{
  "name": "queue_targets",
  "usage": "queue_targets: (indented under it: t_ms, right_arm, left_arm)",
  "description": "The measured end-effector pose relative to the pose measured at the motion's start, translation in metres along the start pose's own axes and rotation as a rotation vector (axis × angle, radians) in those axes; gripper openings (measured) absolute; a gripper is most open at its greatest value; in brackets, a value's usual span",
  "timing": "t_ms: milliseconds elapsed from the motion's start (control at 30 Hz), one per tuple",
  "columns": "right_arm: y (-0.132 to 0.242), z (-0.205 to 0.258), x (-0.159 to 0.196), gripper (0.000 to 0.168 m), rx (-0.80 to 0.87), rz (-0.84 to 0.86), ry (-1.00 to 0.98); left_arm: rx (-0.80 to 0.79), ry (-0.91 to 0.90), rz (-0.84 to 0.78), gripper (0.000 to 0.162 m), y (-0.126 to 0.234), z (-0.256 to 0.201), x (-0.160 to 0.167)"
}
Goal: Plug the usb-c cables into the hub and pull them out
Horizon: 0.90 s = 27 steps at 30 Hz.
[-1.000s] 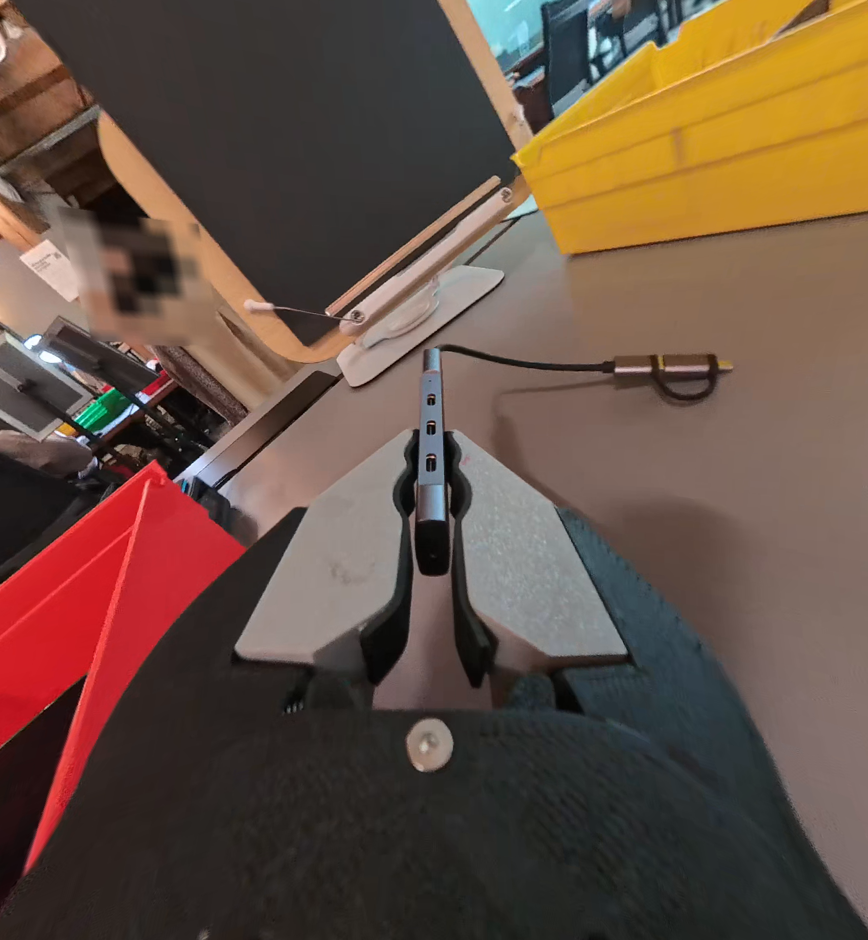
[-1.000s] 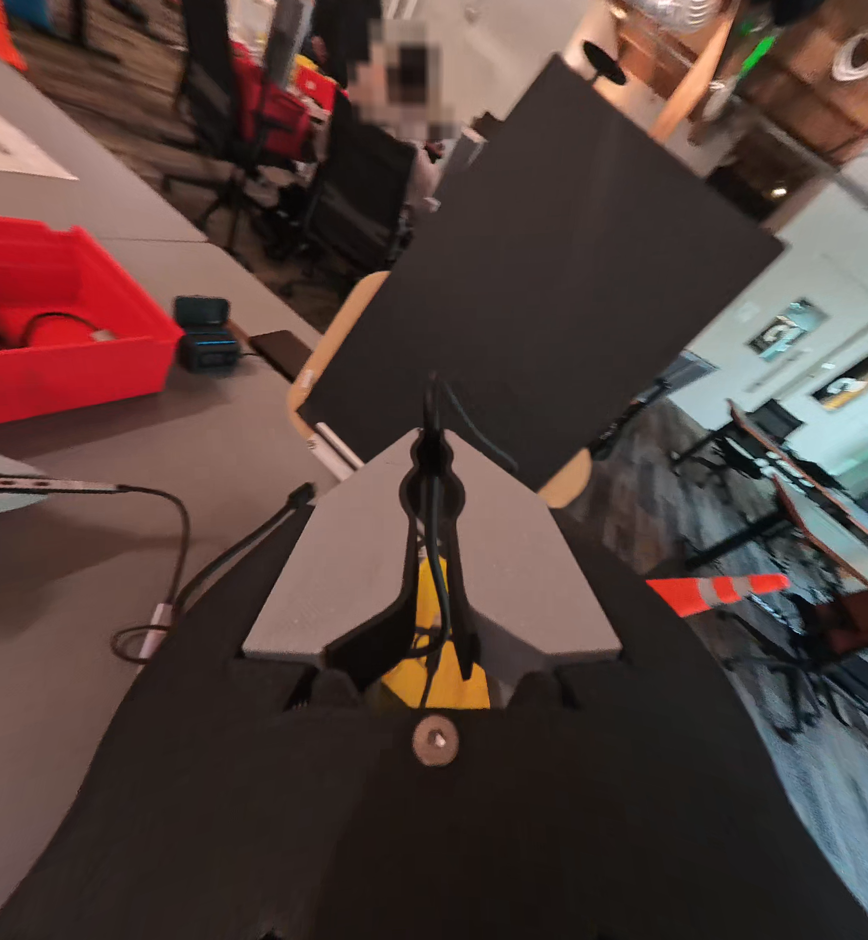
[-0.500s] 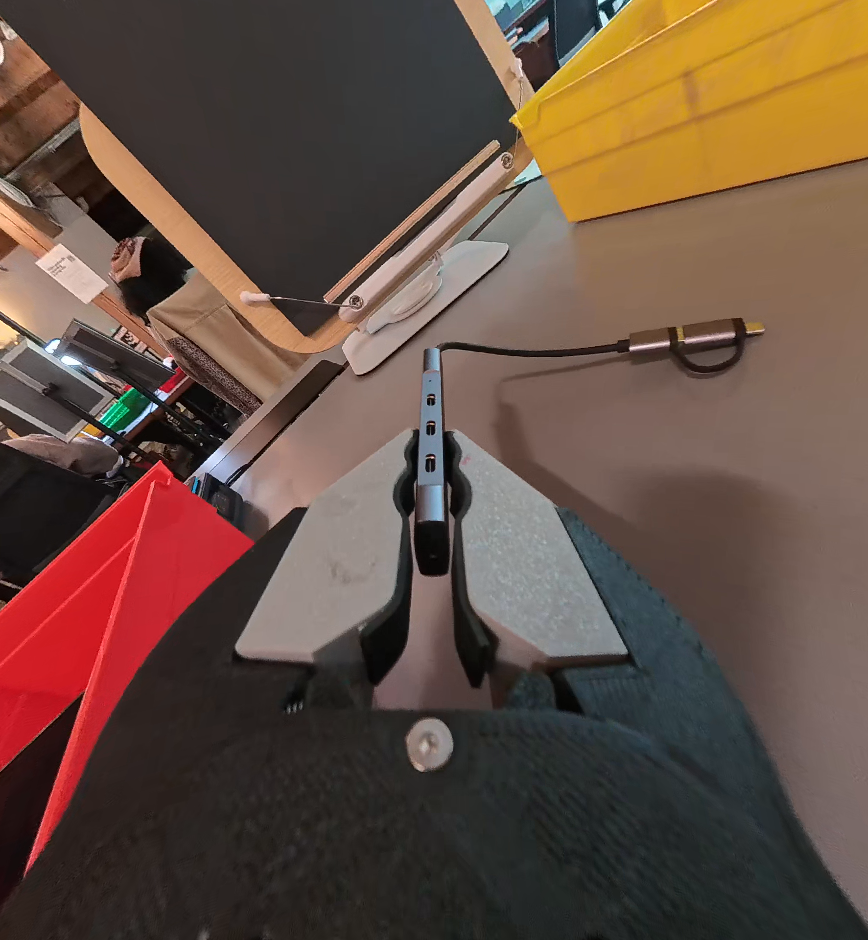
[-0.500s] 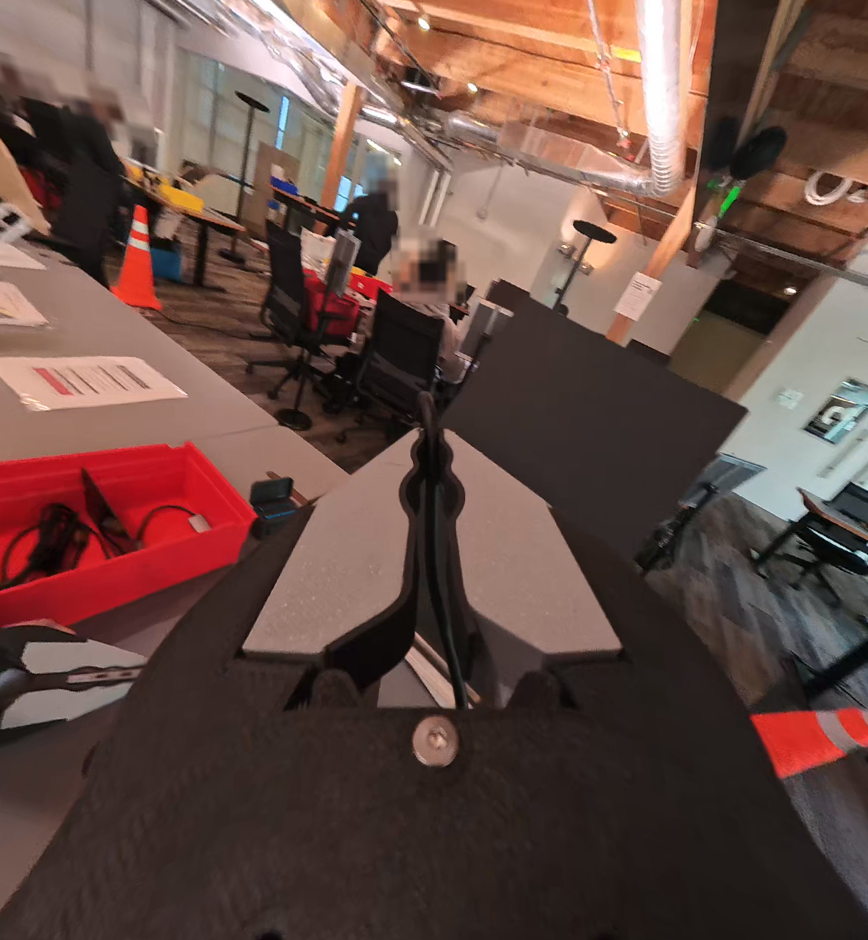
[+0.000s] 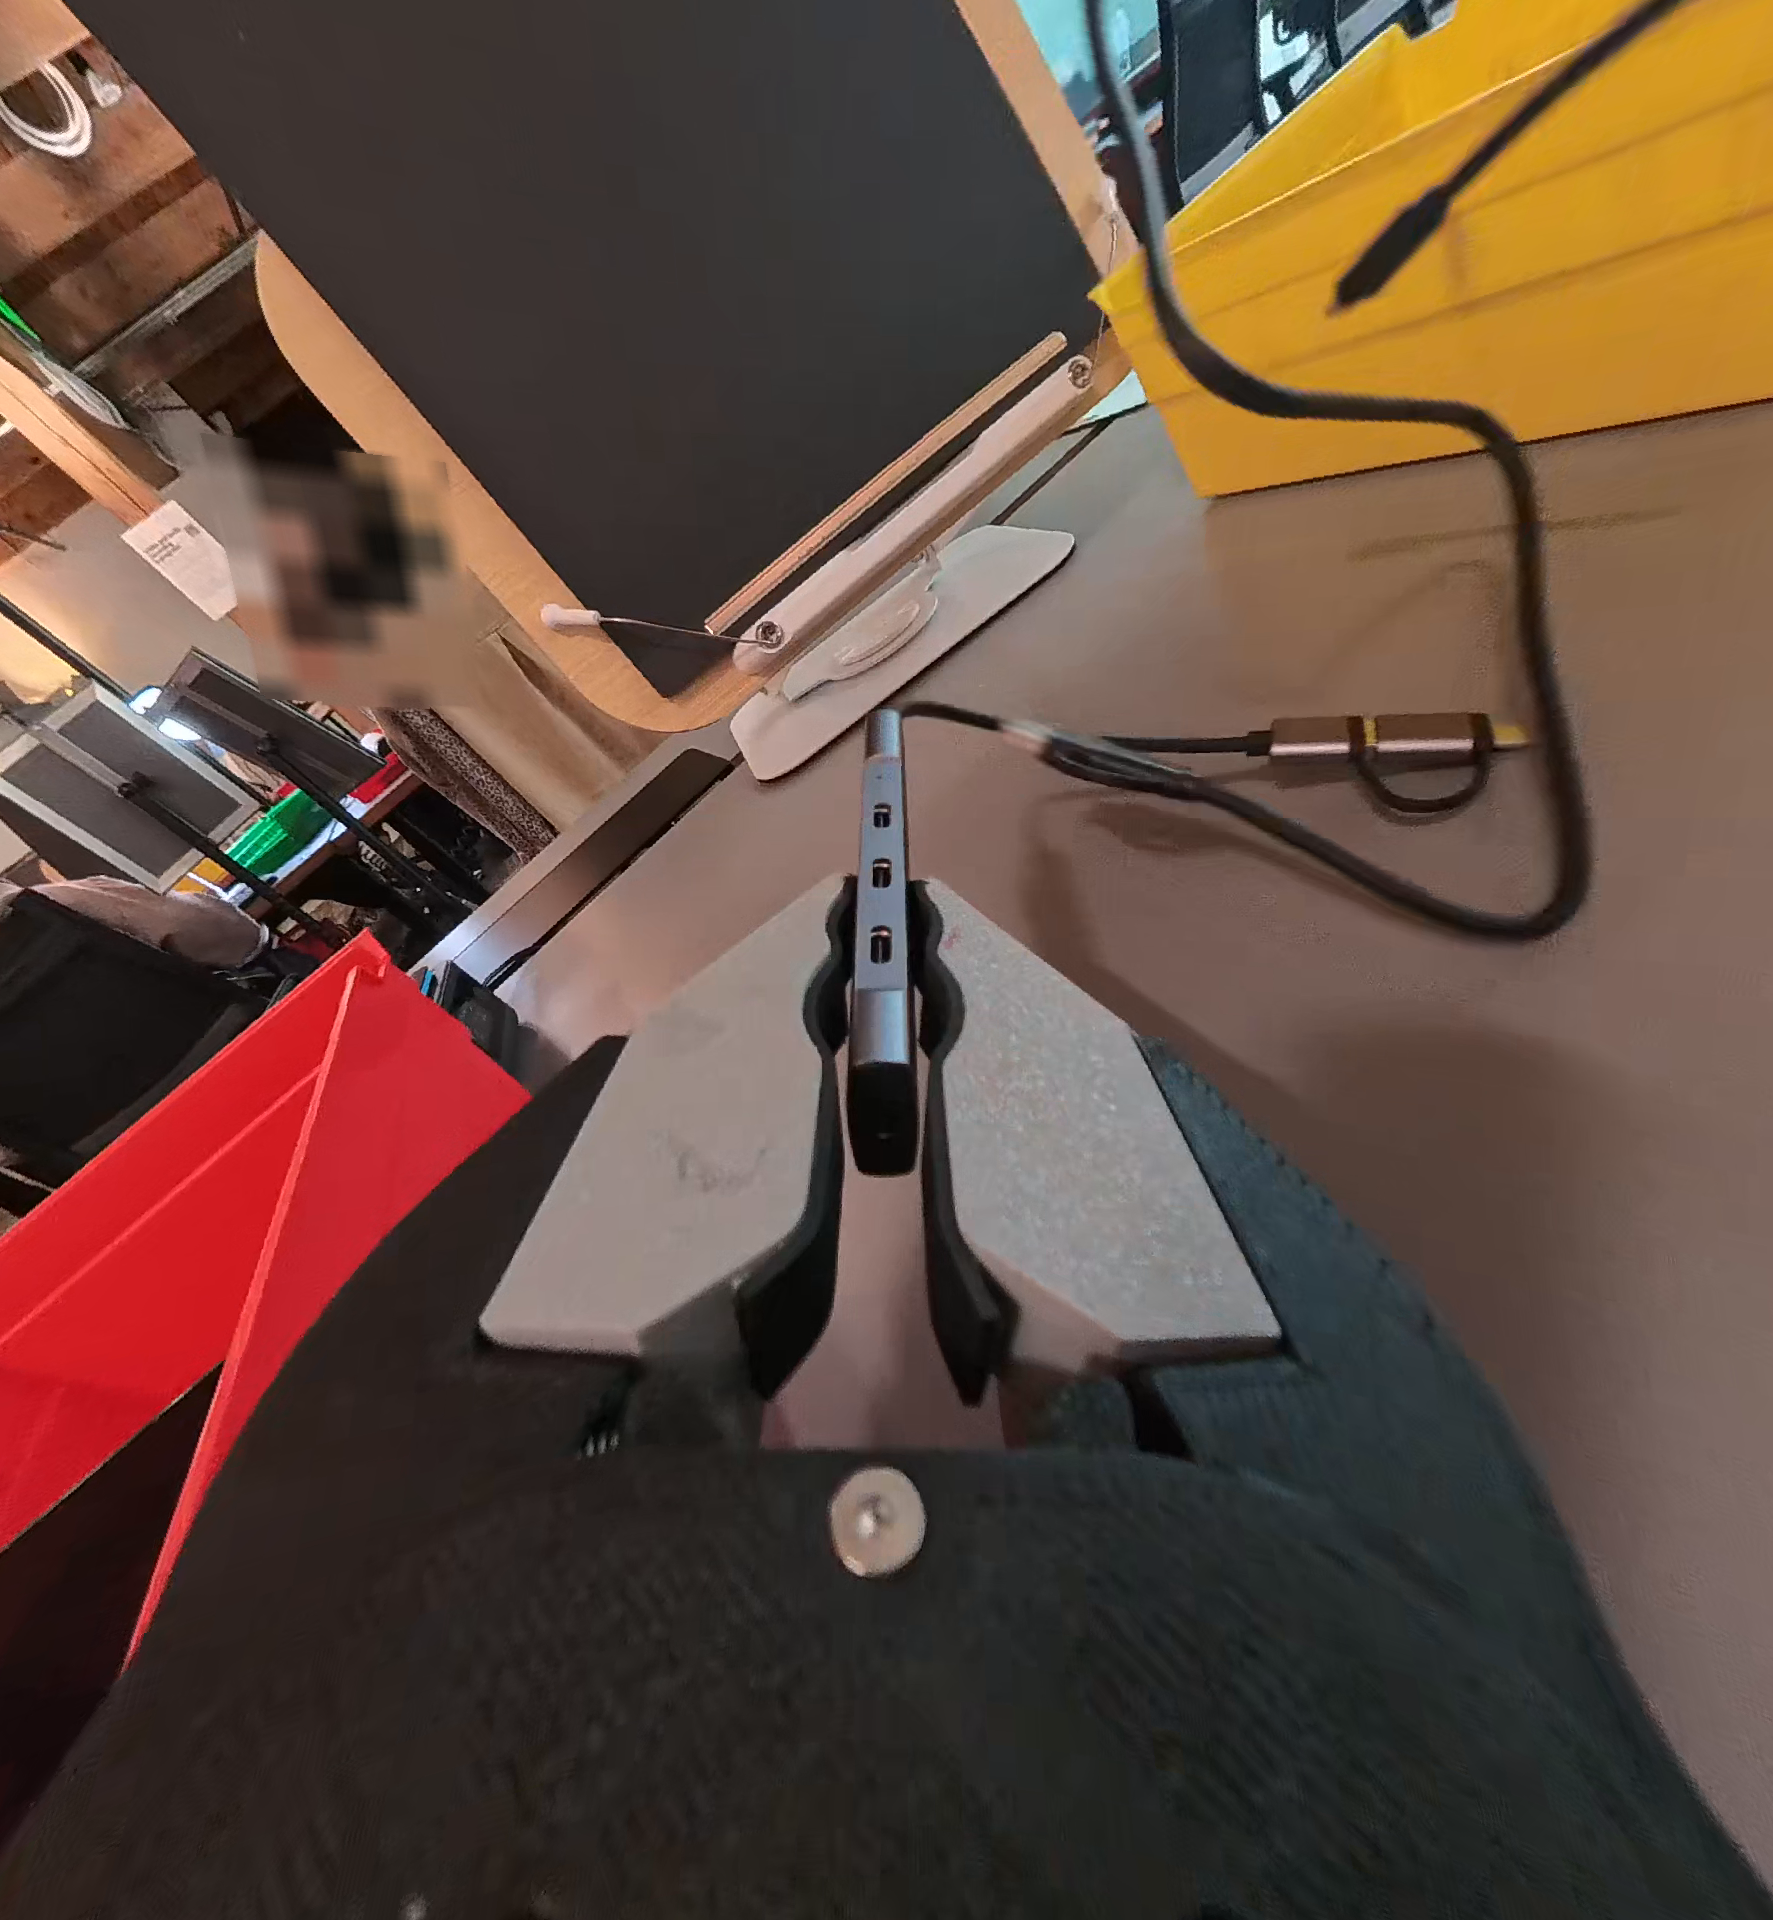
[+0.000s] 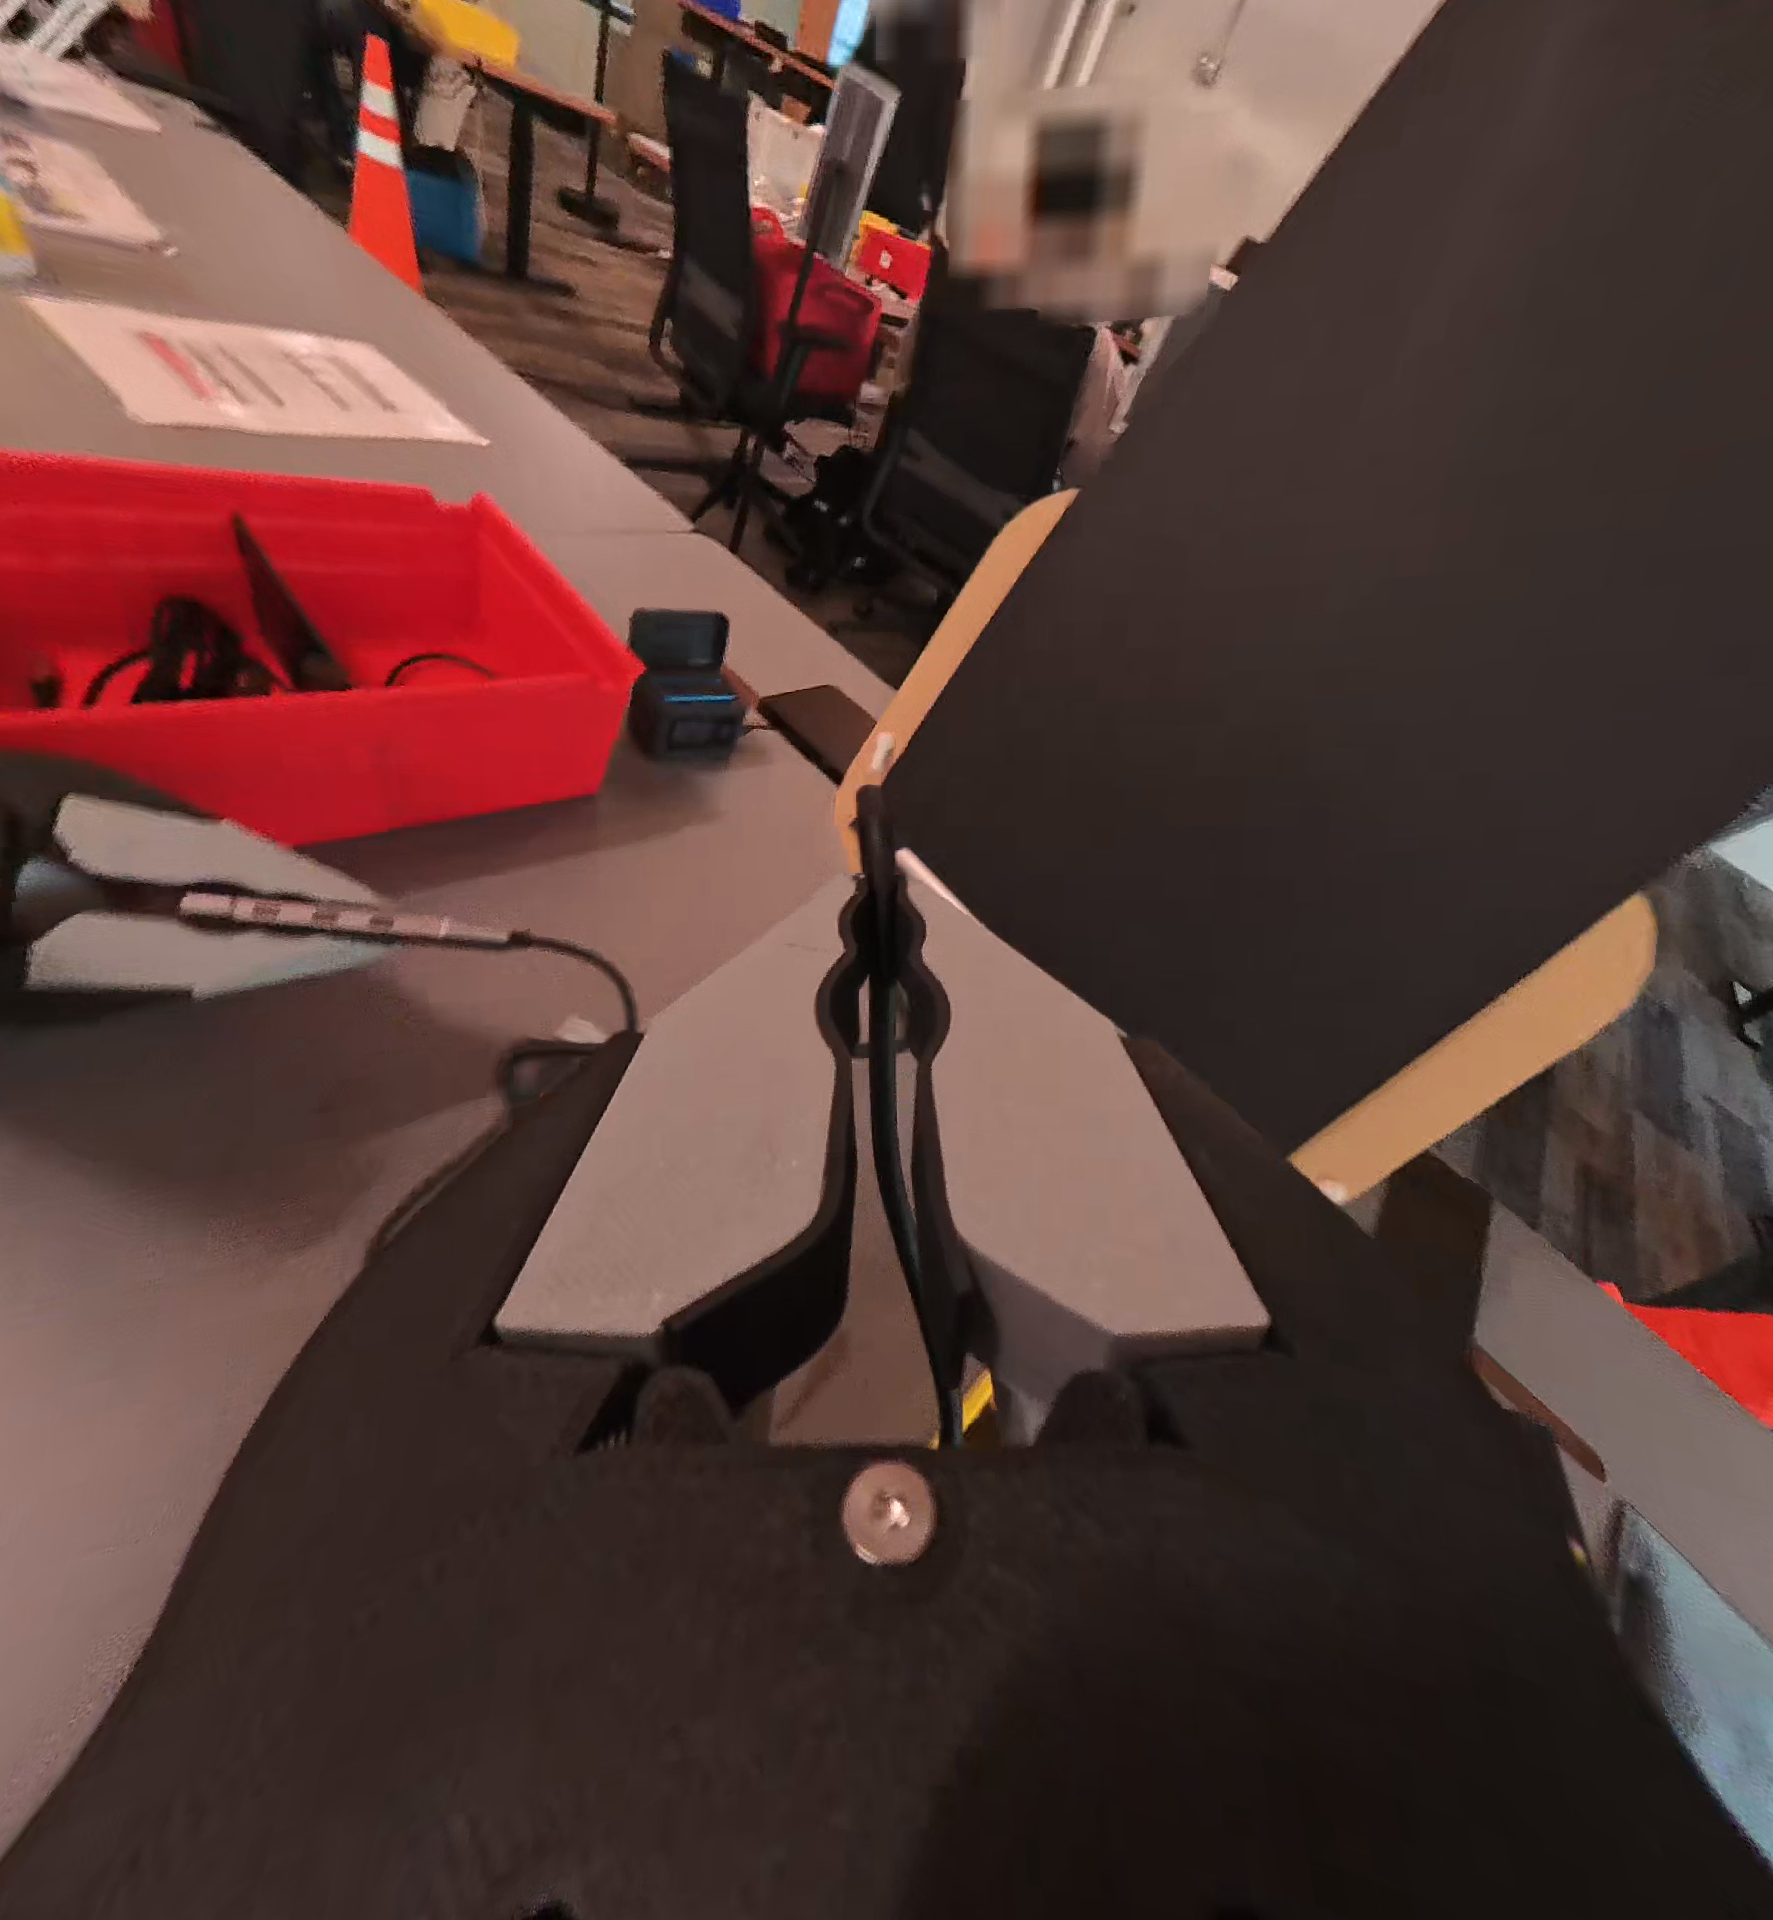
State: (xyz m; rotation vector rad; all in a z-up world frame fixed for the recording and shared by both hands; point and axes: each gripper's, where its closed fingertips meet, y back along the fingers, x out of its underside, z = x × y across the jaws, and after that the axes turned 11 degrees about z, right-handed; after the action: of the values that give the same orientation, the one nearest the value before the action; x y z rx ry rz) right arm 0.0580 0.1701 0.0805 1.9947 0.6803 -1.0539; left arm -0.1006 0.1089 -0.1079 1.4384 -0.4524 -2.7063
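Note:
My left gripper [image 5: 883, 899] is shut on a slim grey USB-C hub [image 5: 883, 831], held on edge above the table with its ports facing up. The hub's own short lead ends in a grey plug [image 5: 1381, 740] lying on the table. My right gripper [image 6: 880, 894] is shut on a black USB-C cable [image 6: 892, 1143], whose end pokes out past the fingertips. That cable [image 5: 1526, 582] hangs in a loop across the left wrist view, with a free plug [image 5: 1391, 249] dangling at upper right. The right wrist view shows the left gripper [image 6: 362, 920] and hub [image 6: 290, 912] at far left.
A yellow bin [image 5: 1547, 260] stands at the back right of the brown table [image 5: 1484, 1143]. A red bin [image 6: 269, 665] with cables sits to the left. A black board on a white stand [image 5: 903, 634] rises behind the hub. A small black box [image 6: 681, 686] sits by the red bin. There is about 25 cm between the tips of the two grippers.
My right gripper has swung down and back toward the table with the black cable, which now hangs into the left wrist view. The left gripper keeps the hub nearly still.

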Motion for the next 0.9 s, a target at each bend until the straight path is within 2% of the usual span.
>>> queue_targets:
  t_ms: [100,200,300,433,533,633,800,900]
  right_arm:
    - [-0.005,0.046,0.025,0.0,-0.166,-0.044,0.05]
    - [-0.021,0.055,0.055,0.0,-0.117,-0.004,0.027]
    - [-0.029,0.072,0.072,0.0,-0.162,0.011,-0.007]
    - [-0.034,0.088,0.094,0.0,-0.17,0.075,0.045]
    - [-0.033,0.104,0.114,0.0,-0.197,0.154,0.09]
    - [-0.035,0.104,0.146,0.0,-0.151,0.297,0.112]
    - [-0.031,0.115,0.171,0.031,-0.19,0.413,0.12]
    - [-0.024,0.086,0.176,0.038,-0.009,0.463,0.098]
  left_arm:
    - [-0.006,0.002,0.015,0.007,-0.002,0.001,0.002]
    - [-0.008,-0.001,0.022,0.007,-0.003,0.0,0.004]
    - [-0.007,-0.002,0.019,0.007,-0.002,-0.001,0.004]
    - [-0.011,-0.011,0.029,0.007,-0.003,-0.001,0.005]
    - [-0.013,-0.016,0.03,0.007,-0.004,-0.002,0.004]
    - [-0.011,-0.015,0.034,0.007,-0.004,-0.001,0.005]
    - [-0.013,-0.023,0.036,0.007,-0.005,-0.002,0.005]
    - [-0.013,-0.022,0.038,0.007,-0.004,-0.002,0.006]
